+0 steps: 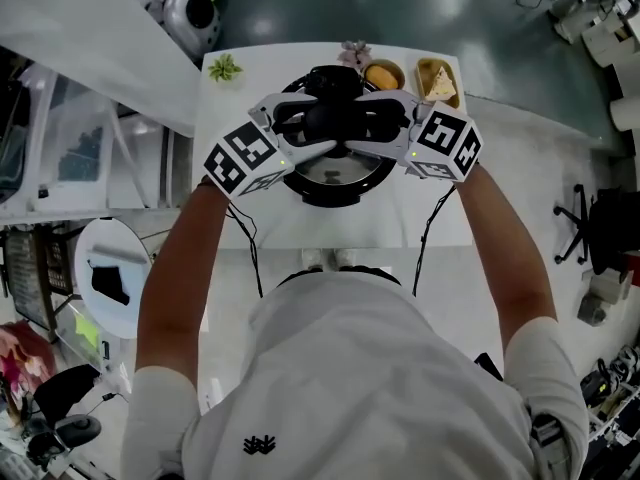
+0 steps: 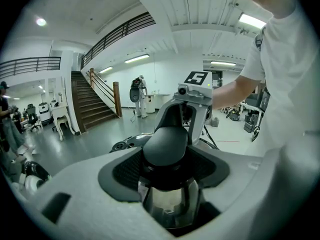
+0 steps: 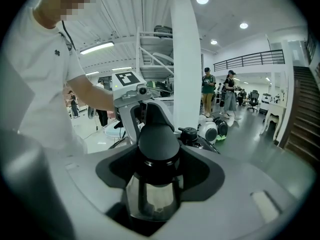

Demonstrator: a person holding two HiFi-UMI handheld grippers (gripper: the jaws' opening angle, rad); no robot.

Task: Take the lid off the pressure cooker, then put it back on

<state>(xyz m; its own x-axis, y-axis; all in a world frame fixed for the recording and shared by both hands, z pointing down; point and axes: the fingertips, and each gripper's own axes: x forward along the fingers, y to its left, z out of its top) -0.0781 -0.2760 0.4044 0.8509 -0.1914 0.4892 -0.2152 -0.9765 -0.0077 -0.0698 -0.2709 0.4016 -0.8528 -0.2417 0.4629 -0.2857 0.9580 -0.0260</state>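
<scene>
Pressure cooker (image 1: 335, 186) on white table (image 1: 300, 230), far middle — steel lid (image 1: 330, 170) shiny, black handle bar (image 1: 335, 120) lying left–right across top. Left gripper (image 1: 303, 128) pinches bar's left end, right gripper (image 1: 383, 123) its right end.

Colour rundown of my setup: my left gripper (image 2: 169, 154) and right gripper (image 3: 157, 154) are both pale grey-white shells, with black textured pads (image 2: 125, 170) inside. The marker cubes (image 1: 240, 158) are white with chunky black square patterns. The lid handle (image 2: 167, 141) is plain matte black. The lid (image 1: 335, 171) is shiny silver steel with a black edge. The table (image 1: 300, 230) is white. The little plant (image 1: 224, 67) is green and another (image 1: 354, 53) is pinkish-mauve. One bowl (image 1: 384, 63) has orange stuff, and a dish (image 1: 419, 72) has yellowish-beige food. My t-shirt (image 1: 340, 368) is white with a tiny black logo. The floor (image 1: 490, 28) is dark grey-green.
</scene>
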